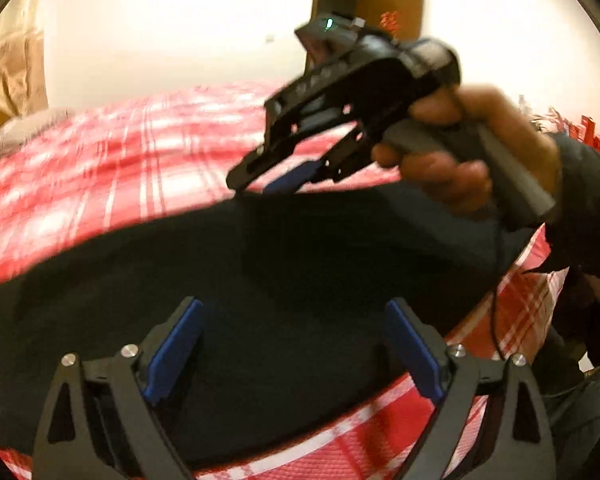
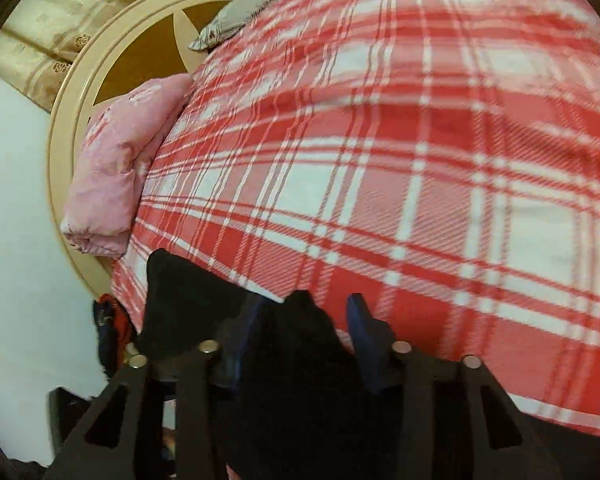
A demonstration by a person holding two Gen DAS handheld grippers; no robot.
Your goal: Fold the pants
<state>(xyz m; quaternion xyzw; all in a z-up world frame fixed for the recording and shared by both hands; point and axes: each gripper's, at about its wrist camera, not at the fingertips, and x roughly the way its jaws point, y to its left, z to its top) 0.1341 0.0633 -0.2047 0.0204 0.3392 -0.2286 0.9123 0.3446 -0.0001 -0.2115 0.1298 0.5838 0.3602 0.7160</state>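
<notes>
- The pants (image 1: 260, 264) are one plain black garment, lying spread in a broad, mostly flat dark sheet on the bed; no seams, pockets or waistband can be made out.
- They rest on a red-and-white plaid blanket (image 1: 100, 168), near its front edge, and the plaid shows all round the black cloth.
- The left gripper (image 1: 292, 344) hovers over the pants with its two blue-padded fingers spread wide; nothing is between them but the cloth lying below.
- The right gripper (image 2: 306, 334), held by a hand (image 1: 460, 152), points down at the far edge of the pants. A raised peak of black cloth stands between its fingers; the picture is blurred there and I cannot tell whether the pads press on it.
- Count: one pair of pants, two grippers, one blanket.
- Also one pink quilt (image 2: 112, 172) and one grey pillow (image 2: 236, 12) by a curved beige headboard (image 2: 68, 120).
</notes>
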